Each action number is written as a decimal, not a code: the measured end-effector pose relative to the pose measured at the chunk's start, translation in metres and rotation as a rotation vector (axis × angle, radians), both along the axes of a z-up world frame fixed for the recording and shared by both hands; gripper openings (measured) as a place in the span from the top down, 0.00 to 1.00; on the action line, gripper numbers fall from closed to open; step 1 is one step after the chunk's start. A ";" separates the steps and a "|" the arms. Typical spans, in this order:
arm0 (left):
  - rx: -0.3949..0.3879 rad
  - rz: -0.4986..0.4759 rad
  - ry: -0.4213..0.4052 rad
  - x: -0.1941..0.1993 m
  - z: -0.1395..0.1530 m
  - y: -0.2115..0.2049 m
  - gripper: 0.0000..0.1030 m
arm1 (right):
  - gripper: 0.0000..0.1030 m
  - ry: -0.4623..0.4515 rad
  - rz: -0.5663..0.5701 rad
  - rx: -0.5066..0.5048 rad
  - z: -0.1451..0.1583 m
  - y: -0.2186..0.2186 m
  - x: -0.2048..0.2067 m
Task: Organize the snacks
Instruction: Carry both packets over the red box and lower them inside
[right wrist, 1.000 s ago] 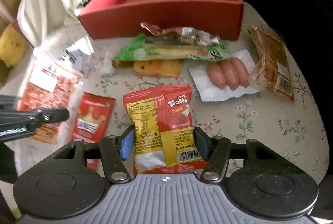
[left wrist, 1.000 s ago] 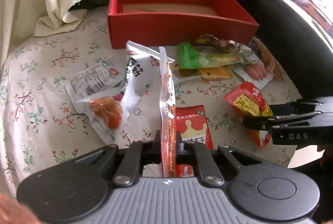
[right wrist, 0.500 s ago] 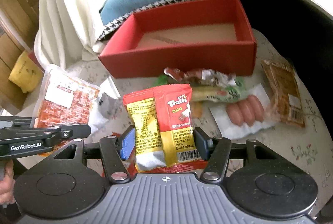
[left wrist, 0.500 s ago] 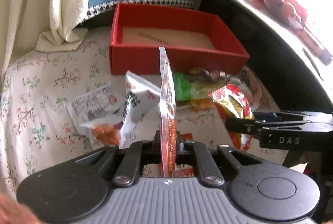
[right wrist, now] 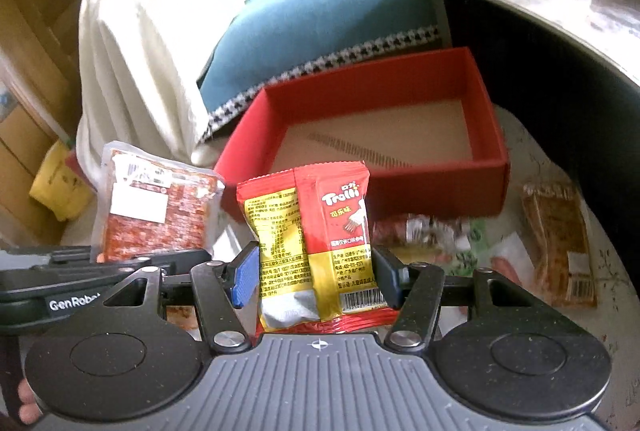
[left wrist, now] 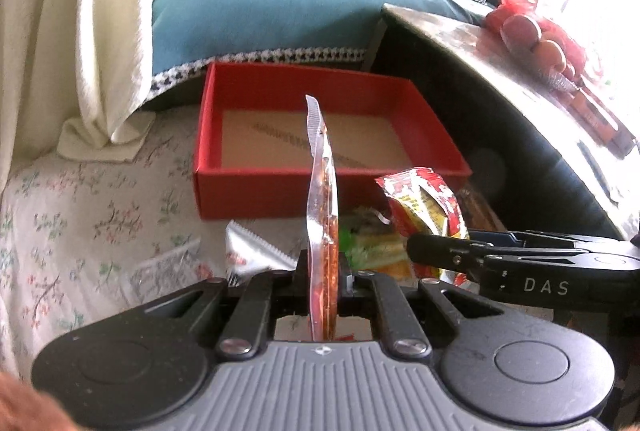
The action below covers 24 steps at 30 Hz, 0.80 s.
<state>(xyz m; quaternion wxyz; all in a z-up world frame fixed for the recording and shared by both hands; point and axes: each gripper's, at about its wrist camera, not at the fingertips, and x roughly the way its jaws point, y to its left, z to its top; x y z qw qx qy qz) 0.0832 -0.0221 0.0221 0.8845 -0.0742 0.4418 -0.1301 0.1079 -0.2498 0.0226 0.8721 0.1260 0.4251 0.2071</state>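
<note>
Gripping light, crinkly snacks by their lower edges, left tongs (left wrist: 323, 277) pinched a flat pack (left wrist: 322, 215); right tongs (right wrist: 316, 273) clasped a Trolli bag (right wrist: 316, 231) near the red box (right wrist: 400, 199).

Floral tablecloth (left wrist: 92, 215): red box (left wrist: 280, 197), snack packets (right wrist: 558, 247).

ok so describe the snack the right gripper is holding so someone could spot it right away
Start at the red box on the floral tablecloth; in front of it the right gripper holds a Trolli gummy packet upright. Unlike the clear flat pack of red meat slices to its left, it is opaque red and yellow with a white Trolli logo and a barcode.
</note>
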 end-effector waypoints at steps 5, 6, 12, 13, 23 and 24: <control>0.000 -0.007 -0.023 0.015 0.006 -0.005 0.95 | 0.36 -0.023 -0.017 0.020 0.006 0.000 0.015; 0.001 -0.005 -0.027 0.020 0.007 -0.005 0.95 | 0.36 -0.026 -0.023 0.019 0.006 0.000 0.018; -0.003 0.022 -0.038 0.044 0.011 -0.001 0.95 | 0.36 -0.041 -0.065 0.016 0.008 -0.002 0.041; -0.006 0.027 -0.038 0.048 0.011 -0.001 0.95 | 0.36 -0.044 -0.071 0.017 0.009 -0.002 0.046; -0.006 0.038 -0.048 0.093 0.006 -0.006 0.95 | 0.36 -0.051 -0.105 -0.003 0.006 0.008 0.090; -0.005 0.039 -0.048 0.097 0.006 -0.008 0.95 | 0.36 -0.054 -0.106 -0.008 0.005 0.009 0.093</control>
